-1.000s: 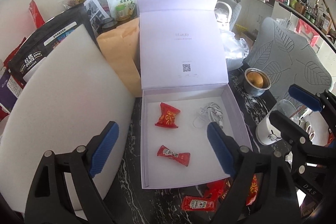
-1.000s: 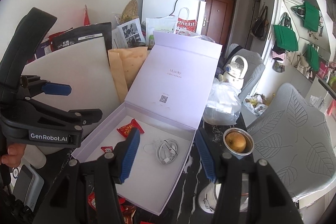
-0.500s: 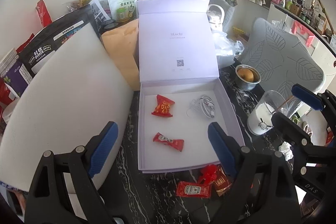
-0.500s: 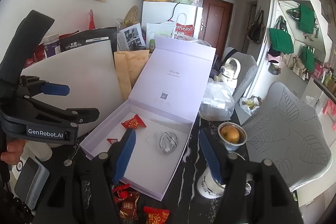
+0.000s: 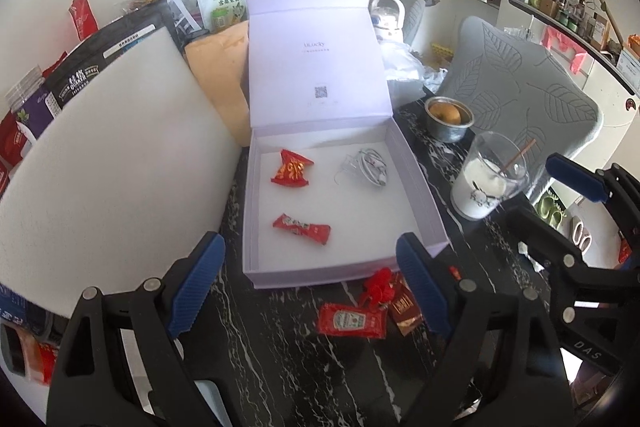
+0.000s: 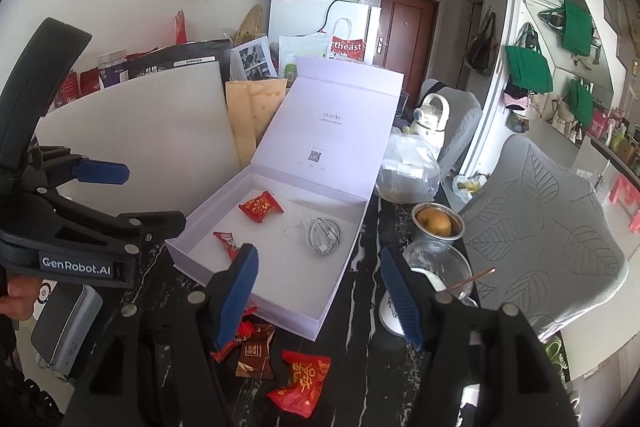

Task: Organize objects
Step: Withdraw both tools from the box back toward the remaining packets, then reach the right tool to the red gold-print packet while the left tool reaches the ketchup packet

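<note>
An open lilac box [image 5: 416, 187] [image 6: 192, 227] with its lid up stands on the dark marble table. Inside lie two red candy packets [image 5: 294, 169] [image 5: 302, 227] and a coiled white cable [image 5: 366, 167] [image 6: 322, 233]. In front of the box lie a ketchup sachet [image 5: 352, 321], a red knot charm [image 5: 378, 287], a brown packet [image 6: 254, 353] and a red packet [image 6: 304, 381]. My left gripper [image 5: 310, 283] is open and empty above the box's front edge. My right gripper [image 6: 320, 297] is open and empty over the box's near corner.
A glass of milk with a stick [image 5: 488, 183] and a steel cup holding fruit [image 5: 448, 117] stand right of the box. A white foam board [image 5: 100, 163] leans on the left. A grey chair [image 5: 520, 87] is at the right. A phone-like device [image 6: 64, 331] lies at the left.
Both grippers have pulled back and up from the box, so the loose packets in front of it now show. Both stay open.
</note>
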{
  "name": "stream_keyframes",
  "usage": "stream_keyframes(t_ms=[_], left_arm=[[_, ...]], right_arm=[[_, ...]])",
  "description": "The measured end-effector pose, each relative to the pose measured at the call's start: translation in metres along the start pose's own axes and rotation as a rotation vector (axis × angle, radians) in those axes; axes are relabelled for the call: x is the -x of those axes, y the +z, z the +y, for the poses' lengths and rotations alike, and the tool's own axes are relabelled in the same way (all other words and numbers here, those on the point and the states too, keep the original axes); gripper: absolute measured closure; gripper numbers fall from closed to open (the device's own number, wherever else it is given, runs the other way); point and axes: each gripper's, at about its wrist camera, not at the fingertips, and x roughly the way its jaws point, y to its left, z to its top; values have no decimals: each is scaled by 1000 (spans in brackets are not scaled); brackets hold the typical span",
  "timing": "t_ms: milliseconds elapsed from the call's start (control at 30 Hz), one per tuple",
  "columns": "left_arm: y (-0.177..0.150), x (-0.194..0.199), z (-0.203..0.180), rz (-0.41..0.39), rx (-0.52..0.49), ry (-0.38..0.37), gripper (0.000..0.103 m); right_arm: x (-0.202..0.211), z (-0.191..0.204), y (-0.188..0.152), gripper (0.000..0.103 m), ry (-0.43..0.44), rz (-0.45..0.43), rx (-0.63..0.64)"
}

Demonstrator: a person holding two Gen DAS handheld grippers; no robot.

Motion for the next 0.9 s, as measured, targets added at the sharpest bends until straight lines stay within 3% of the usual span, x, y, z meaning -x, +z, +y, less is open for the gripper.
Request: stream_keyframes(t_ms=[900], left_arm=[[-81,-47,-23,154,-23,-91,16]], right_arm=[[-36,9,-105,39,61,187,-112]])
